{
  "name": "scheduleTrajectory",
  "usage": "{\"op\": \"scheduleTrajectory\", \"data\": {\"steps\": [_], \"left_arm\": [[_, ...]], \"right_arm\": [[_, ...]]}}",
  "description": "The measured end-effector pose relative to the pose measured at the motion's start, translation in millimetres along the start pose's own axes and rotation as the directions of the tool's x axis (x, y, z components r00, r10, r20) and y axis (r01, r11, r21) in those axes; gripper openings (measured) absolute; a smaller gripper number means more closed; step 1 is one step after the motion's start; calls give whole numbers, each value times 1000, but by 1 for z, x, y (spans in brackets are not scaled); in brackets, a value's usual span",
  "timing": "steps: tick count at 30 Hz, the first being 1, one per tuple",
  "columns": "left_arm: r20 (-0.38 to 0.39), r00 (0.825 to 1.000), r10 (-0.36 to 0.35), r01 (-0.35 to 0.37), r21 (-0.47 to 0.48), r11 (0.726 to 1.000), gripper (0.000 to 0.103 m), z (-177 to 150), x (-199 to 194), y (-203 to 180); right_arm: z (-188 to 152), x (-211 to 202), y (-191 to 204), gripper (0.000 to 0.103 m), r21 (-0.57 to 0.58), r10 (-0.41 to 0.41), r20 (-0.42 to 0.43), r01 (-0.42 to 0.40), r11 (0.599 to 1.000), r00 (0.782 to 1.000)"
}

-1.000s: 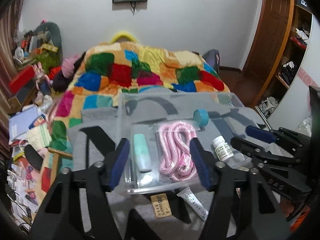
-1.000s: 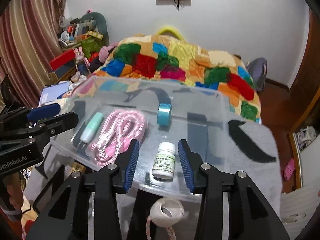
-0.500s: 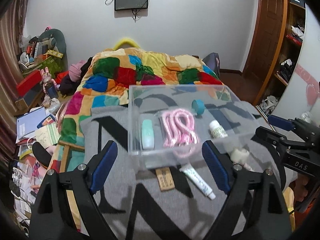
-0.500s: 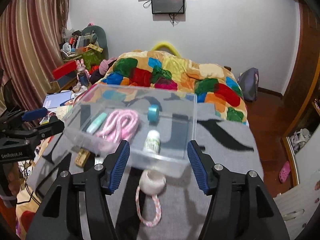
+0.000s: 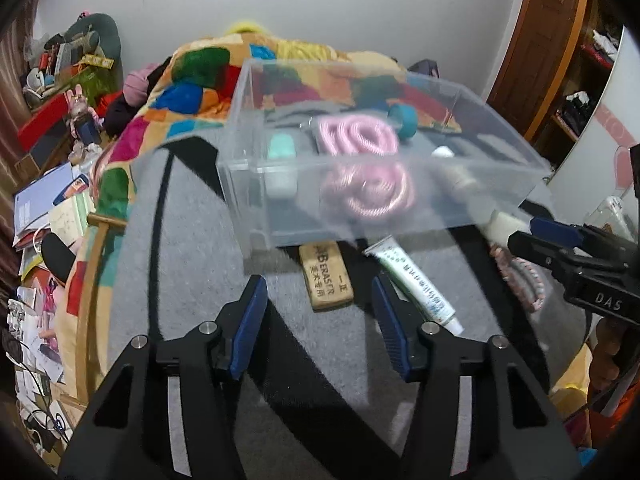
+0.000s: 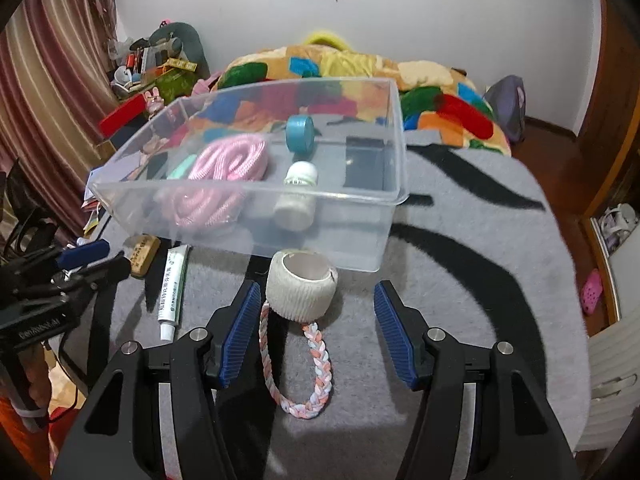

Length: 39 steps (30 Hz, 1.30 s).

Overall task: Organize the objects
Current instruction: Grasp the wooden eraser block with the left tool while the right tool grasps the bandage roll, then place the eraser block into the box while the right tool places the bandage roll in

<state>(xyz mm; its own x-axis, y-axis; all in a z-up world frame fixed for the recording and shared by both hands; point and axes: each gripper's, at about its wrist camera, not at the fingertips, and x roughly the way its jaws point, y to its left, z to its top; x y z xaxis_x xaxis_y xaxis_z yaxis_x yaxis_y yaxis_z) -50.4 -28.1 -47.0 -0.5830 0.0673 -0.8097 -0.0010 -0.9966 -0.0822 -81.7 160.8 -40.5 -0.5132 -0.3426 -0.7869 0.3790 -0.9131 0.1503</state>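
- Centrally, a clear plastic bin [image 6: 256, 216] sat on a grey blanket with black markings [image 6: 460, 280], its near wall facing both cameras.
- Inside the bin lay a coiled pink rope [image 6: 228, 164], a mint-green item [image 5: 282, 150] to its left, a blue roll of tape [image 6: 300, 133] standing on edge toward the back, and a small white bottle [image 6: 298, 196] on its side near the front wall.
- Just in front of the bin, outside it, stood a white roll of tape [image 6: 301, 288], touching or nearly touching the bin's front wall; the view did not settle which.
- A braided pink-and-white loop [image 6: 298, 364] lay on the blanket, running out from under that white roll toward the camera.
- Further left on the blanket lay a tan eraser [image 5: 326, 276] with its far end tucked under the bin's edge, and just beside it a white tube [image 5: 412, 280], also outside the bin.
- The right gripper [image 6: 314, 334] hovered with its fingers spread wide, the white roll and braided loop lying between them, held by neither.
- The left gripper [image 5: 320, 328] likewise had its fingers apart and empty, hanging over the blanket short of the eraser.
- Beyond the bin, a patchwork quilt [image 6: 360, 68] covered a bed.
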Motion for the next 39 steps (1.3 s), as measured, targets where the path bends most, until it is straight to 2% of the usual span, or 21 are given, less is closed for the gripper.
{"op": "scheduleTrajectory", "data": {"steps": [6,7,11,14,23,27,34,39], "left_arm": [[-17,1000,-8,8,10,1000,51,2,18,-4],[-11,1000,0,0,15,1000,50,2,20,-4],[-1,1000,-8,8,9,1000,29,3,22,-4],[5,1000,-10,10,-1,1000,23,1,19,0],[24,1000,-18,19,-33,999,23,-11,-1,9],[56,998,-24,26,-36,999,23,-10,-19,10],[155,987,-39,39,-1,999,23,13,-51,2],[198,979,-49,44,29,999,23,39,-60,-4]], "right_arm": [[1,10,7,35,-15,17,-21,-17,1000,1000],[0,10,9,35,-19,8,-17,-9,1000,1000],[-2,6,13,35,-46,-17,7,17,999,1000],[-2,0,13,35,-42,-13,21,14,999,1000],[-7,-26,6,35,-19,-6,58,8,1000,998],[-1,-42,3,35,-13,-6,104,7,1000,995],[15,-61,10,35,-34,-9,166,15,999,986],[33,-63,18,35,-65,-19,201,33,997,979]]}}
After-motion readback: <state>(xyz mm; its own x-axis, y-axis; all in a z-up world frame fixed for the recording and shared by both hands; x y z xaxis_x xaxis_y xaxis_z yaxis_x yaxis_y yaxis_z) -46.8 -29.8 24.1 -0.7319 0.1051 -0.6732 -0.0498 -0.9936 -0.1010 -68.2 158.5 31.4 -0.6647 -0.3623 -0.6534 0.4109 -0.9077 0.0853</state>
